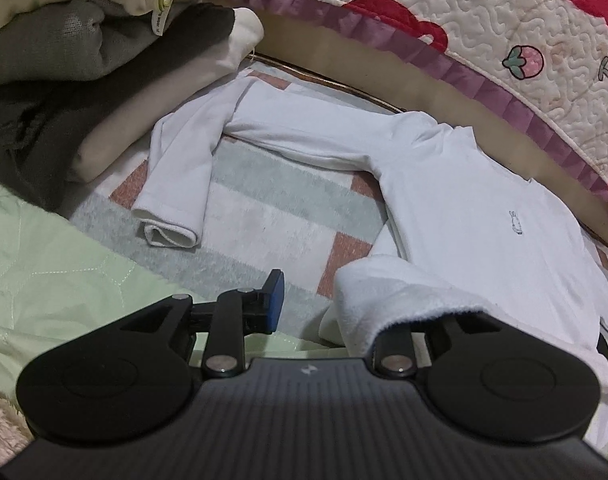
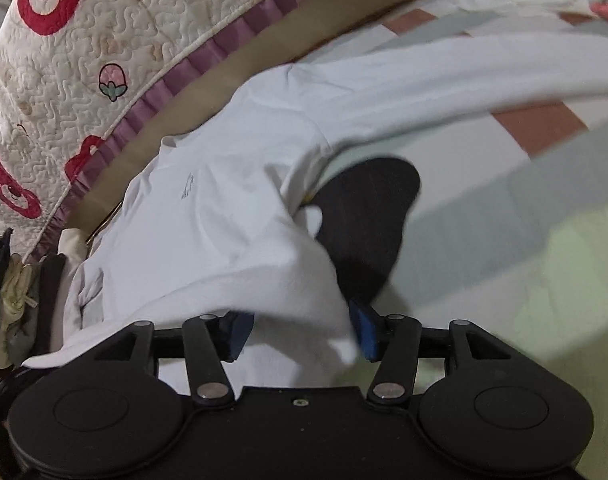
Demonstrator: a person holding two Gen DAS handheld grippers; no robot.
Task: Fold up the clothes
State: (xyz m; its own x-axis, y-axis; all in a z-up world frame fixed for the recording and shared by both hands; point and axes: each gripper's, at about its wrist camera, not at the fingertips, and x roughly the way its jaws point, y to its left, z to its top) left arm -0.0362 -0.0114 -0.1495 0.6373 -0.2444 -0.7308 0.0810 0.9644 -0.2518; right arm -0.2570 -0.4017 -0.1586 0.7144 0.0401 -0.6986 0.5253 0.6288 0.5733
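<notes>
Between my right claw's (image 2: 299, 334) parted pads, I am releasing the white shirt's (image 2: 231, 208) hem; next, folding a sleeve (image 1: 175, 184) inward.

one white shirt (image 1: 464, 208), one quilt (image 1: 504, 40), two grippers (image 1: 336, 300).

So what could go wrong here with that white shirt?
The white shirt's hem is draped over the left gripper and lies between the right gripper's open jaws, so it may snag and drag as they pull away. The bent sleeve could fold in crooked.
</notes>
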